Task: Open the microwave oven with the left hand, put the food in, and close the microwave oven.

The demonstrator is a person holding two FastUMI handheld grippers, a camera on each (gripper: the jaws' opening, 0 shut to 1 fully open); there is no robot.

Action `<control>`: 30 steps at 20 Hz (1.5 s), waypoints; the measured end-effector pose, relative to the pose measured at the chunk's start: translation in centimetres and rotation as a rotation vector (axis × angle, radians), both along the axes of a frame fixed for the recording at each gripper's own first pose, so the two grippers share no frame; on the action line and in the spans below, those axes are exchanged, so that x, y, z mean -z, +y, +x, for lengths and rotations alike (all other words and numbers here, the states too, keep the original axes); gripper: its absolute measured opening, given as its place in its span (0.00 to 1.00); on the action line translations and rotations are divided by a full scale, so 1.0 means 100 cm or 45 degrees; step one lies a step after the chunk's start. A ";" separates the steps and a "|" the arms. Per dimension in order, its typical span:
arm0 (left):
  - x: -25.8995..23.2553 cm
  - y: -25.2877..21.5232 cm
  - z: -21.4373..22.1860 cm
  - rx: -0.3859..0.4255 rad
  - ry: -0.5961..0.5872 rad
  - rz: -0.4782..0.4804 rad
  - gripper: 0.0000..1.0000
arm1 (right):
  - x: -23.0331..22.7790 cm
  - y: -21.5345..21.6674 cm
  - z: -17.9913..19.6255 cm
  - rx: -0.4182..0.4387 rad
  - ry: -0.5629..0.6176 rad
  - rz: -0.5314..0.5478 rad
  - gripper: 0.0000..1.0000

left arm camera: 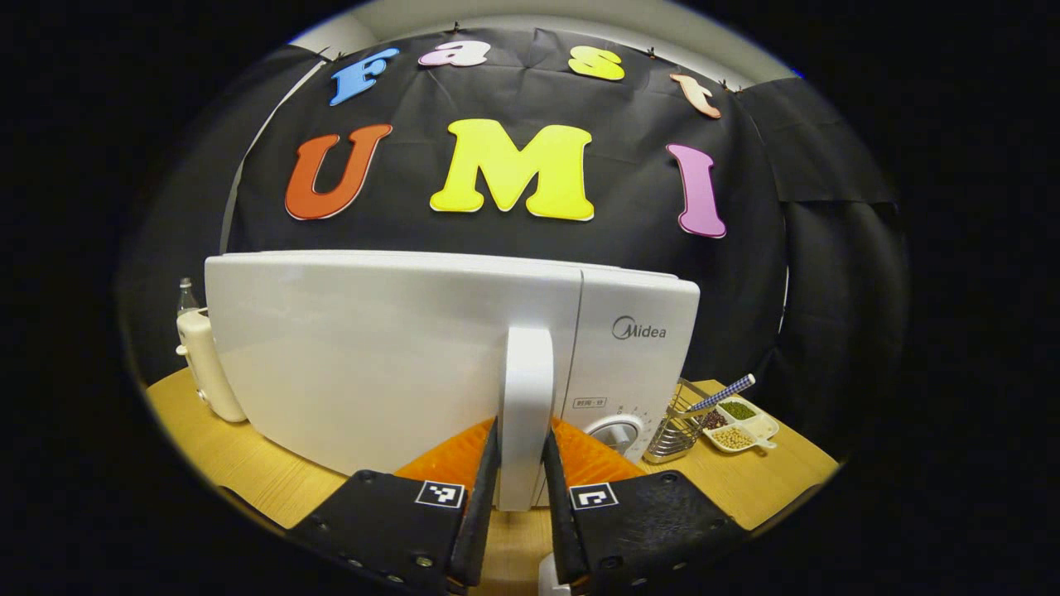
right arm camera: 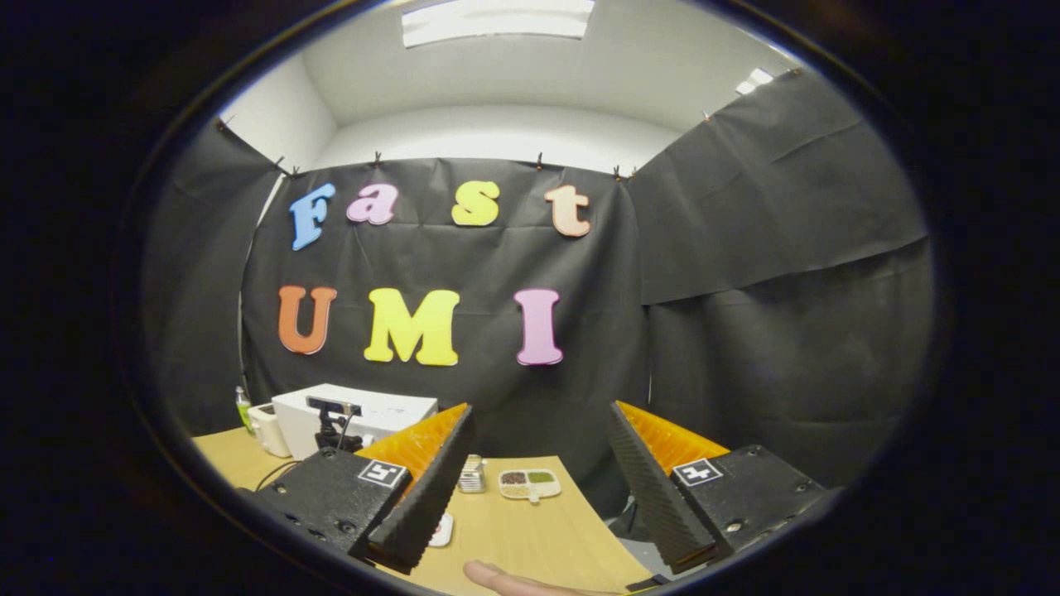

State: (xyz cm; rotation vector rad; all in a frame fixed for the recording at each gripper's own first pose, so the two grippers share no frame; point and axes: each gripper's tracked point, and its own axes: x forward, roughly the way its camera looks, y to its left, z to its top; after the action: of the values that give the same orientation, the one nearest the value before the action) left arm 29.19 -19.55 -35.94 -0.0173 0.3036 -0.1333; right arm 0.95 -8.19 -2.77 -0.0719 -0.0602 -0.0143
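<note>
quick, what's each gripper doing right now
left gripper: shut on the microwave door handle
right gripper: open, holding nothing

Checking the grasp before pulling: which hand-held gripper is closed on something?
The left hand-held gripper: its fingers clamp the microwave's door handle. The right hand-held gripper gapes open, empty.

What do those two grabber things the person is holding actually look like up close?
Each is a chunky black block body with screws, carrying a small square black-and-white marker tag on each side. The left gripper and right gripper both end in two flat, wedge-shaped fingers with ribbed, ridged faces. No cables or sleeves are clear on them.
</note>
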 end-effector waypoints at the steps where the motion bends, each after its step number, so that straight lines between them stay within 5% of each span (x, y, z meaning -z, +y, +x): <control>1: 0.001 0.000 -0.001 0.000 0.007 0.015 0.32 | -0.001 0.000 -0.002 -0.002 0.000 -0.001 0.94; 4: 0.006 0.000 -0.003 0.009 0.044 0.038 0.18 | -0.006 0.001 -0.011 -0.005 -0.008 0.002 0.94; 11: 0.008 0.003 -0.014 0.052 0.088 0.031 0.19 | -0.014 -0.002 -0.033 -0.001 -0.038 -0.016 0.94; 12: 0.008 0.002 -0.014 0.054 0.094 0.017 0.11 | -0.015 -0.002 -0.035 0.000 -0.040 -0.017 0.94; 15: 0.009 0.002 -0.016 0.057 0.100 0.022 0.10 | -0.012 -0.002 -0.039 -0.001 -0.032 -0.016 1.00; 16: 0.007 0.002 -0.017 0.054 0.094 0.021 0.10 | -0.012 -0.003 -0.040 0.000 -0.027 -0.015 0.94; 18: 0.001 0.006 -0.027 0.035 0.065 0.009 0.10 | -0.010 -0.005 -0.040 0.004 -0.019 -0.011 1.00; 20: -0.001 0.011 -0.045 0.061 0.048 0.016 0.10 | -0.009 -0.005 -0.040 0.007 -0.014 -0.002 0.94; 30: -0.012 0.056 -0.131 0.162 0.044 -0.006 0.10 | -0.011 0.027 -0.062 -0.064 -0.011 0.010 0.94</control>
State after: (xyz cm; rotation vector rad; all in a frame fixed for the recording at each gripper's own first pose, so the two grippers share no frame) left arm 16.08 -13.92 -34.76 -0.0047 0.3393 -0.2599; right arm -5.25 -5.48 -1.63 -0.0624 -0.0708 0.0354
